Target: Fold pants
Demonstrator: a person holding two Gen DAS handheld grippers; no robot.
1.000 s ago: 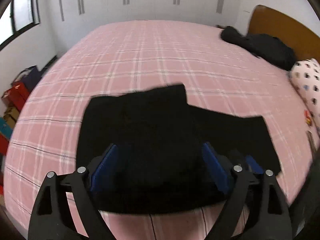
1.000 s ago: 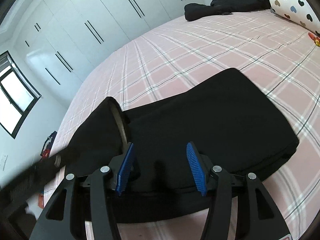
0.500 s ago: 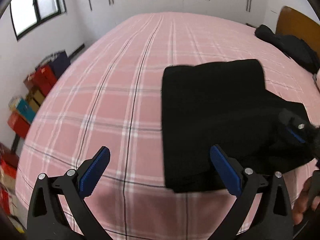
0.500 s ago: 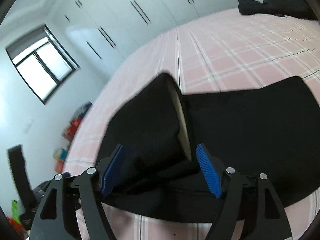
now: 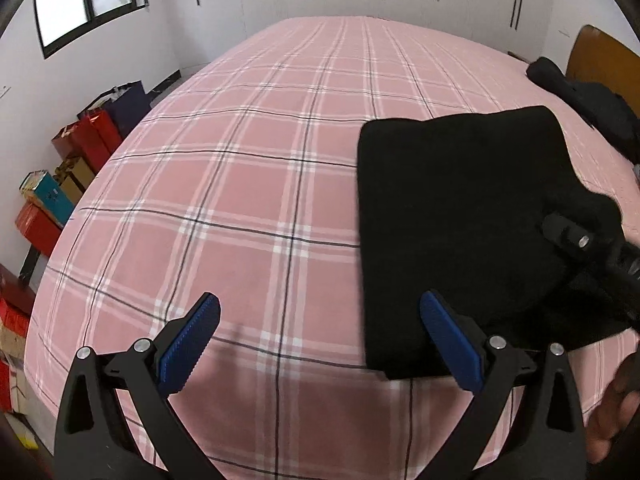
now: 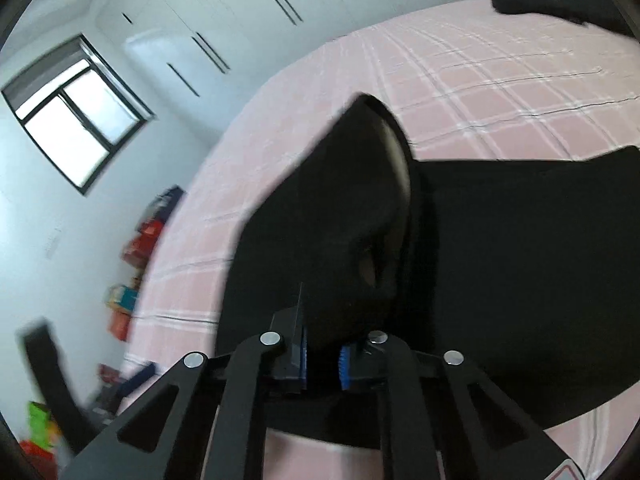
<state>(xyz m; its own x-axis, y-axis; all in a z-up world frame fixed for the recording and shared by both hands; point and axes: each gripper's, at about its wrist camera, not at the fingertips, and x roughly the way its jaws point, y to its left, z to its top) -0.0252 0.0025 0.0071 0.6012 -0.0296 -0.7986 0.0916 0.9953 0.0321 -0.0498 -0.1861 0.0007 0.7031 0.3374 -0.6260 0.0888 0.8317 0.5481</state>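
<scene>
My right gripper (image 6: 322,362) pinches the soft, limp pants (image 6: 520,260) at centre frame; my left gripper (image 5: 320,344) hangs wide, empty; take hemmed edges.

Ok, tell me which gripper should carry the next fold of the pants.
Right. The right gripper is already shut on a raised flap of the black pants, so it could likely carry it across. The left gripper is open and empty over the pink bedsheet beside them.
</scene>
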